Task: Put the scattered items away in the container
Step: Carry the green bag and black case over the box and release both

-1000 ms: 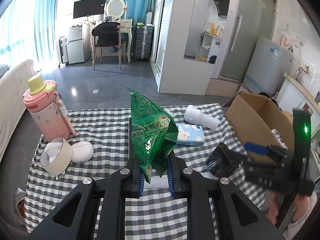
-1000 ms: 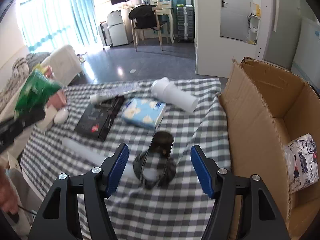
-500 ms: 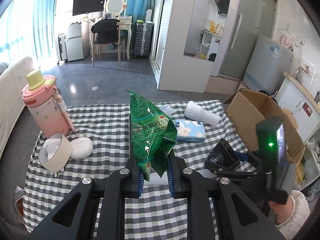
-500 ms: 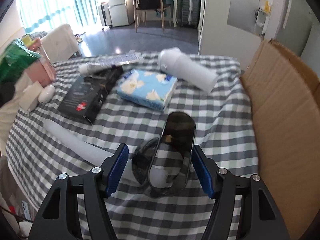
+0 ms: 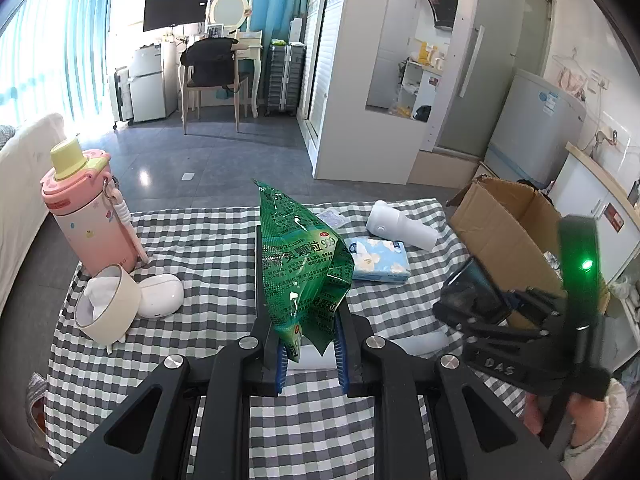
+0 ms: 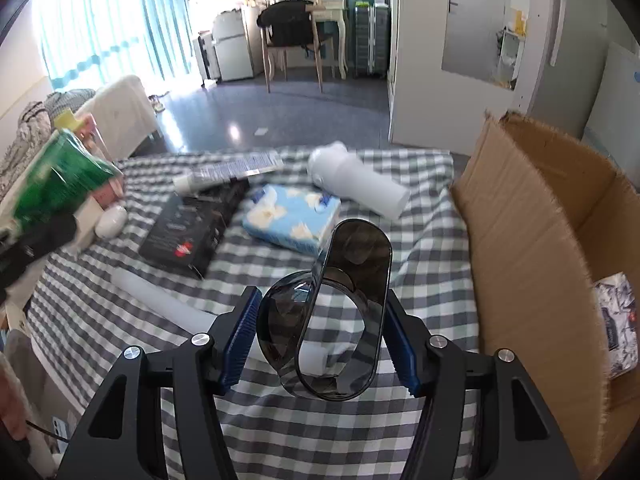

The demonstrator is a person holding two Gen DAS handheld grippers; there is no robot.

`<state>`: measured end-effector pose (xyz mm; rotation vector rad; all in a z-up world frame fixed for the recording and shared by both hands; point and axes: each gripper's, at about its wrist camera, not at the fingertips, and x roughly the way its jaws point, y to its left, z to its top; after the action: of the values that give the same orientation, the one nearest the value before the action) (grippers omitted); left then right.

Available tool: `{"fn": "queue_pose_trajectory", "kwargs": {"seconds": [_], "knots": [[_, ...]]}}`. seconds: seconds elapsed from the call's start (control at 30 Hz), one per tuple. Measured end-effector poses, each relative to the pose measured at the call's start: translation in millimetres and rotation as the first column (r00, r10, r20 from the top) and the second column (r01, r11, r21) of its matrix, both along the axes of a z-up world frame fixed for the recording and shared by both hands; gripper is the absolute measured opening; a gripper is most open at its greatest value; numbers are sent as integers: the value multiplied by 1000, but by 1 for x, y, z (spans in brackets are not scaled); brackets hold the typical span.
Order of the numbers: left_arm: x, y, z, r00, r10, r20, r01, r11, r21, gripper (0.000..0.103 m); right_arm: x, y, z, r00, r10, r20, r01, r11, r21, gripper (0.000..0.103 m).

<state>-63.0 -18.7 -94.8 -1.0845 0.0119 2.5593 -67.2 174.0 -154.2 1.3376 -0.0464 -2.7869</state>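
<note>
Gripping green packet (image 5: 306, 268) upright in left tool (image 5: 310, 354) | right tool (image 6: 318, 340) clamps dark case (image 6: 332, 308), long axis upright

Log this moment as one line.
left gripper: holds green foil sachet | right gripper: holds dark smoked-plastic case | brown cardboard box: open

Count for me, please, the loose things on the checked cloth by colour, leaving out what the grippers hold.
White: 4 (earbud case, bottle, tube, rod)
Pink: 1 (flask)
Cream: 1 (tape roll)
Blue: 1 (tissue pack)
Black: 1 (box)
Total: 8
</note>
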Motion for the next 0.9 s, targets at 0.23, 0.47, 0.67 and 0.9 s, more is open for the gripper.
{"fn": "queue_pose_trajectory", "kwargs": {"seconds": [0.23, 0.47, 0.67, 0.9], "knots": [[3, 5, -1, 1000, -8, 1, 8, 1000, -3, 18, 6, -4, 9, 1000, 17, -20, -17, 1000, 4, 59], [5, 14, -2, 1000, -27, 6, 27, 1000, -10, 18, 14, 2, 17, 999, 10, -32, -10, 1000, 0, 59], [8, 36, 13, 997, -81, -17, 81, 997, -11, 18, 27, 18, 50, 995, -19, -103, 21, 1000, 13, 59], [19, 96, 56, 967, -234, -98, 237, 971, 26, 18, 57, 59, 100, 970, -126, -208, 136, 990, 35, 59]]}}
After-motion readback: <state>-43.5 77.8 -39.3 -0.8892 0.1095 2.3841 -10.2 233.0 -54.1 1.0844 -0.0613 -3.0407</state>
